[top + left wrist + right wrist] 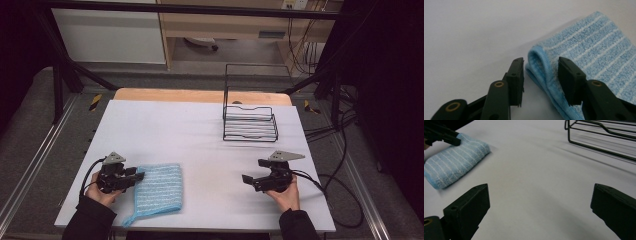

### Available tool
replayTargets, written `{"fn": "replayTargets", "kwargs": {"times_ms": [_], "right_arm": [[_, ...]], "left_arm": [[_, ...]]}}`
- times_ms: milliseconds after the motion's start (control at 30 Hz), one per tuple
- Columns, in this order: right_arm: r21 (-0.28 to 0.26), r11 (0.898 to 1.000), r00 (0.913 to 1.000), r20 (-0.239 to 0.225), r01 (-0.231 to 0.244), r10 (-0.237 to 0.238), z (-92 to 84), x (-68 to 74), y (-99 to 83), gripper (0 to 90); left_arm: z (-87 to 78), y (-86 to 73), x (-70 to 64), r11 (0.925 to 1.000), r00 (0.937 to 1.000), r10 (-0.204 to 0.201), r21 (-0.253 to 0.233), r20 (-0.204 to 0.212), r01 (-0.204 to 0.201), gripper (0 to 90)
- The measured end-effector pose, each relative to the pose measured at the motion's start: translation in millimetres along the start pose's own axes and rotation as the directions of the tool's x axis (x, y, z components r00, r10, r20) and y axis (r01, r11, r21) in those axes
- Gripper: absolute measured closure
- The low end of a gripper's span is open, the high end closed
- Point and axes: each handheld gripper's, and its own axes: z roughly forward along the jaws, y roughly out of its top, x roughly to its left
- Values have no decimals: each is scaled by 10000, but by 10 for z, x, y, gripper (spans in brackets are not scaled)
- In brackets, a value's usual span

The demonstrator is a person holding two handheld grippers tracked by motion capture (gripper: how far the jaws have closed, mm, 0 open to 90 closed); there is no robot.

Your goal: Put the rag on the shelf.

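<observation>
Nearest the high camera, at seven o'clock on the white table (200, 135): folded blue striped cloth (156, 192), a small loop trailing from its near corner. Left tongs (137, 175) at the cloth's nine o'clock edge, jaws parted and straddling the rounded fold (541, 67), one jaw on bare table, the other over the cloth, not pressed together. Right tongs (254, 171) at five o'clock, spread wide, holding nothing, hovering over bare table, pointing toward nine o'clock. Black wire rack (249, 122) at one o'clock, well apart from both hands.
</observation>
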Motion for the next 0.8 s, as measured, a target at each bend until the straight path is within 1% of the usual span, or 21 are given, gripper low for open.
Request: {"fn": "replayTargets", "kwargs": {"times_ms": [67, 133, 167, 200, 233, 267, 300, 367, 400, 467, 500, 533, 600, 633, 667, 733, 800], "right_arm": [[10, 10000, 9999, -117, -54, 54, 82, 92, 50, 49], [76, 9999, 9998, -172, -102, 104, 146, 155, 85, 55], [76, 9999, 9998, -172, -102, 104, 146, 155, 85, 55], [120, 9999, 9997, -244, -65, 68, 214, 204, 119, 60], [120, 9999, 9997, -244, -65, 68, 214, 204, 119, 60], [156, 9999, 9997, -242, -5, 9, 278, 255, 158, 64], [149, 9999, 9996, -258, -64, 68, 306, 282, 180, 67], [56, 10000, 9996, -287, -31, 32, 362, 333, 228, 73], [56, 10000, 9996, -287, -31, 32, 362, 333, 228, 73], [-24, 9999, 9992, -385, -97, 96, 452, 431, 297, 94], [-24, 9999, 9992, -385, -97, 96, 452, 431, 297, 94], [19, 10000, 9988, -496, 28, -28, 539, 499, 342, 113], [188, 9998, 9984, -548, 117, -106, 646, 576, 390, 119], [188, 9998, 9984, -548, 117, -106, 646, 576, 390, 119], [334, 9993, 9980, -621, 138, -117, 760, 657, 437, 133], [462, 9986, 9975, -675, 244, -213, 873, 731, 482, 139], [544, 9978, 9969, -720, 366, -327, 976, 807, 516, 154]], "left_arm": [[16, -3, -2, 10000, 10000, -40, 53, 31, 40, 600], [24, -7, -2, 10000, 10000, -47, 77, 41, 47, 607], [27, -9, -2, 10000, 10000, -52, 79, 43, 51, 607], [31, -13, -3, 10000, 10000, -49, 79, 48, 49, 612], [31, -13, -3, 10000, 10000, -49, 79, 48, 49, 615], [41, -19, -5, 9999, 9999, -92, 91, 63, 92, 620], [41, -19, -5, 9999, 9999, -92, 91, 63, 92, 628], [50, -26, -5, 9998, 9998, -167, 123, 129, 166, 647], [51, -28, -5, 9997, 9997, -203, 139, 156, 201, 647], [53, -30, -10, 9995, 9995, -252, 181, 179, 249, 675], [55, -30, -13, 9995, 9996, -246, 194, 161, 243, 675], [54, -29, -16, 9995, 9996, -233, 211, 148, 230, 685], [54, -26, -22, 9994, 9996, -237, 245, 119, 234, 694], [55, -24, -23, 9994, 9997, -232, 263, 111, 229, 694], [54, -22, -25, 9994, 9997, -226, 277, 104, 223, 705], [55, -21, -32, 9992, 9996, -262, 301, 91, 259, 718], [56, -19, -39, 9994, 9998, -203, 291, 91, 200, 741]]}}
